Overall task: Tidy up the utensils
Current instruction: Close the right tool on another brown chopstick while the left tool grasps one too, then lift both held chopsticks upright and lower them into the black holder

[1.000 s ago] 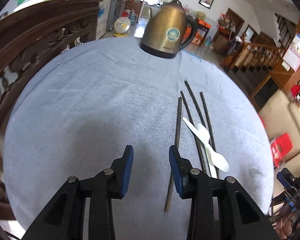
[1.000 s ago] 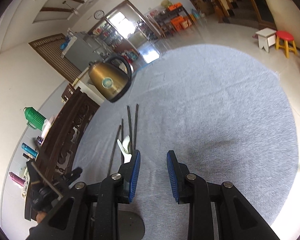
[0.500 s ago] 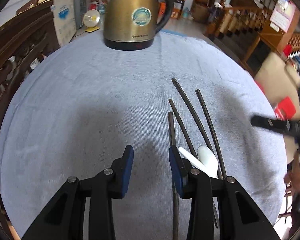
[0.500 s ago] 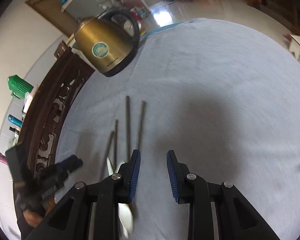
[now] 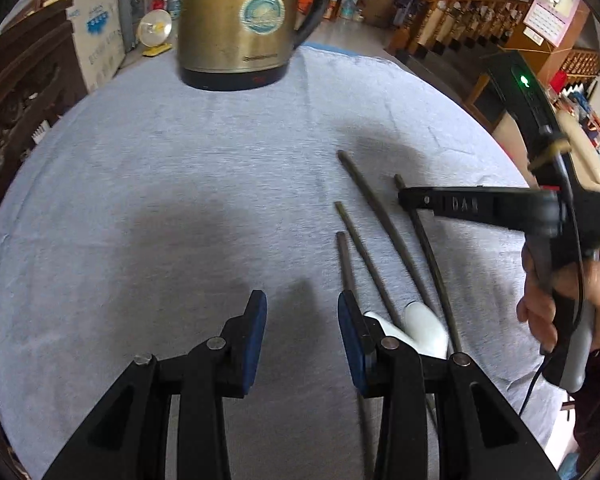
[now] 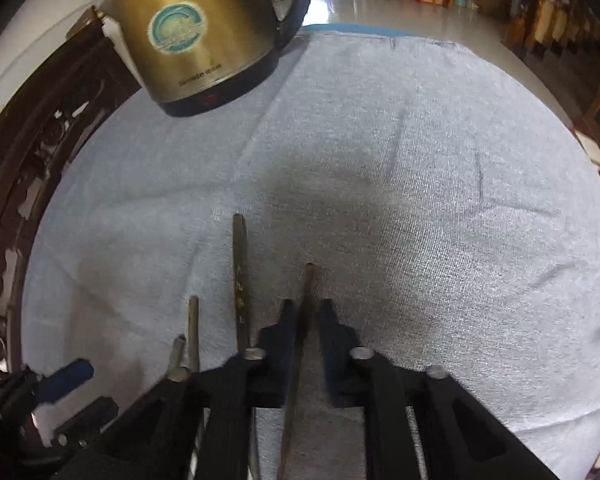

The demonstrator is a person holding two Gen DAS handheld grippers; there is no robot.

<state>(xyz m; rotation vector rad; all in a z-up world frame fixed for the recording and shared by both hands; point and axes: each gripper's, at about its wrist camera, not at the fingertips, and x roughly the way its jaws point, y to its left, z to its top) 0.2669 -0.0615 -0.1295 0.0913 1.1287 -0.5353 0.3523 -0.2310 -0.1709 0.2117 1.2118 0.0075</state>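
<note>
The right hand-held gripper (image 6: 306, 316) points steeply down at the counter (image 6: 440, 220), its blue pads pinching the rightmost chopstick (image 6: 309, 280), whose tip sticks out just beyond them toward the kettle (image 6: 188, 32). From the left wrist view this gripper reaches in from the right as a black bar above the chopsticks, gripped by a person's hand (image 5: 568, 296) with a cable trailing below it.

The left hand-held gripper (image 5: 302, 320) is also angled down, its jaws spread with only bare grey cloth between them. Its right finger (image 5: 350, 328) stands just beside the chopstick lying farthest to the kettle's left side of the group (image 5: 344, 264).

Four dark chopsticks lie on the cloth on the near side of the kettle, roughly parallel and pointing toward it; the other two (image 5: 384, 216) (image 5: 360, 252) lie between the outer pair. A white spoon (image 5: 424, 324) lies across their near ends, partly hidden behind the left gripper's finger.

The kettle stands upright at the far edge of the counter, well apart from the chopstick tips, with open cloth between them. To the kettle's left and right the cloth is bare. A dark carved wooden chair back (image 6: 16, 184) stands close along the counter's left edge, so that side is hemmed in; the right edge falls away to open floor.
</note>
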